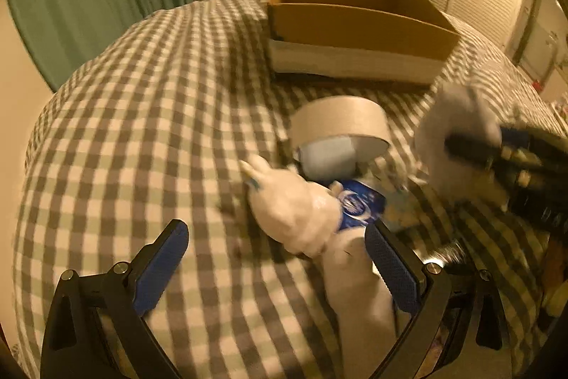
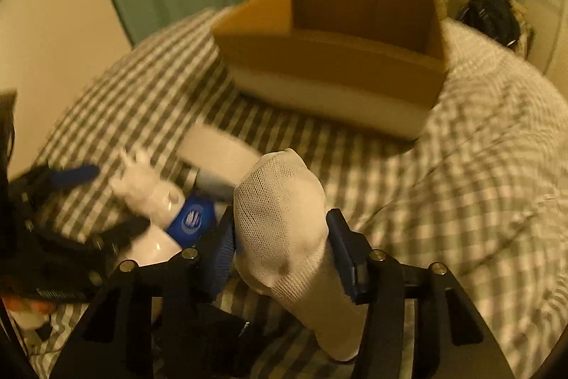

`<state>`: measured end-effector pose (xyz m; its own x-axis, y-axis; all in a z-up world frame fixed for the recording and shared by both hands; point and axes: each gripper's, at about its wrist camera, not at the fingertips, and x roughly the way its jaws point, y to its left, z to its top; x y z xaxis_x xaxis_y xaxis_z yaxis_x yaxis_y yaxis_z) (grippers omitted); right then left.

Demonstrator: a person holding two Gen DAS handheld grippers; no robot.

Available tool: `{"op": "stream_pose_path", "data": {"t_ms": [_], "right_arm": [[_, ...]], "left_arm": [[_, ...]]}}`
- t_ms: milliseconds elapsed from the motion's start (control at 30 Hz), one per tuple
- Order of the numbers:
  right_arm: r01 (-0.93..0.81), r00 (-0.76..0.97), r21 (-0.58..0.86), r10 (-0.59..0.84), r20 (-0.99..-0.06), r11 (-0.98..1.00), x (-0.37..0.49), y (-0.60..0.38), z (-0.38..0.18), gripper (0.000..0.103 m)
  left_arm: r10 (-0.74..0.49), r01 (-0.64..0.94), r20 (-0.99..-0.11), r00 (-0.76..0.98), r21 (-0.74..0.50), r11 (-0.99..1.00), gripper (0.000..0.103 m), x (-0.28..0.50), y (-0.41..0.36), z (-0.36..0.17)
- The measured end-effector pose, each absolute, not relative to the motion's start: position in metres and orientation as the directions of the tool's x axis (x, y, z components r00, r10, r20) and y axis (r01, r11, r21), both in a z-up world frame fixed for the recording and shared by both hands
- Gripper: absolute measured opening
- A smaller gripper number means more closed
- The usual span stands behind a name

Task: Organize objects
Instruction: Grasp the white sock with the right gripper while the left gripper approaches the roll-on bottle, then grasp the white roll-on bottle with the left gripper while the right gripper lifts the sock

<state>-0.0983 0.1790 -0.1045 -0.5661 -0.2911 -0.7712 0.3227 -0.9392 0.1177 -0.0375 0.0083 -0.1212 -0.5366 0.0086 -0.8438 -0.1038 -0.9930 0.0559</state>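
On the green-and-white checked bedspread (image 1: 149, 87), the left gripper (image 1: 277, 258) hangs with fingers spread wide, released — a white plastic bottle with blue label (image 1: 301, 212) lies between them. Beyond it sits a grey tape roll (image 1: 337, 125). The right gripper (image 2: 280, 237) is clenched on a white mesh sock (image 2: 280, 215), short of the open brown cardboard box (image 2: 337, 59) — toward the bed's far edge.

Bedspread (image 1: 142, 116) open leftward; tape roll (image 1: 339, 126) fronts cardboard box (image 1: 355, 27).
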Motion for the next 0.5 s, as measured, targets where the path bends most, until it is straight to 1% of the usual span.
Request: {"op": "stream_pose_path", "data": {"t_ms": [67, 133, 233, 333, 367, 400, 467, 500], "right_arm": [[0.307, -0.611, 0.104, -0.280, -0.741, -0.946, -0.090, 0.184, -0.095, 0.049], [0.302, -0.628, 0.091, -0.269, -0.730, -0.949, -0.085, 0.186, -0.090, 0.049], [0.307, -0.642, 0.066, -0.258, -0.722, -0.949, -0.081, 0.183, -0.089, 0.049], [0.315, -0.655, 0.056, -0.260, -0.710, -0.947, -0.075, 0.181, -0.087, 0.049], [0.316, -0.658, 0.055, -0.261, -0.707, -0.947, -0.074, 0.182, -0.086, 0.049], [0.316, -0.660, 0.057, -0.262, -0.704, -0.947, -0.072, 0.182, -0.085, 0.049], [0.314, -0.664, 0.060, -0.264, -0.700, -0.948, -0.067, 0.187, -0.084, 0.049], [0.313, -0.666, 0.061, -0.265, -0.698, -0.948, -0.065, 0.187, -0.083, 0.049]], "left_arm": [[0.025, -0.129, -0.850, -0.526, 0.051, -0.990, 0.102, -0.032, 0.014, -0.123], [0.035, -0.153, -0.857, -0.514, 0.051, -0.987, 0.098, -0.025, 0.020, -0.125], [0.031, -0.176, -0.860, -0.509, 0.068, -0.982, 0.096, -0.016, 0.027, -0.126], [0.037, -0.173, -0.878, -0.478, 0.053, -0.983, 0.091, -0.010, 0.025, -0.128], [0.040, -0.172, -0.887, -0.460, 0.045, -0.984, 0.088, -0.008, 0.025, -0.130], [0.041, -0.174, -0.893, -0.447, 0.041, -0.984, 0.082, -0.006, 0.026, -0.132], [0.031, -0.187, -0.894, -0.447, 0.060, -0.980, 0.077, 0.000, 0.031, -0.134], [0.033, -0.198, -0.892, -0.450, 0.064, -0.978, 0.070, 0.000, 0.034, -0.133]]}}
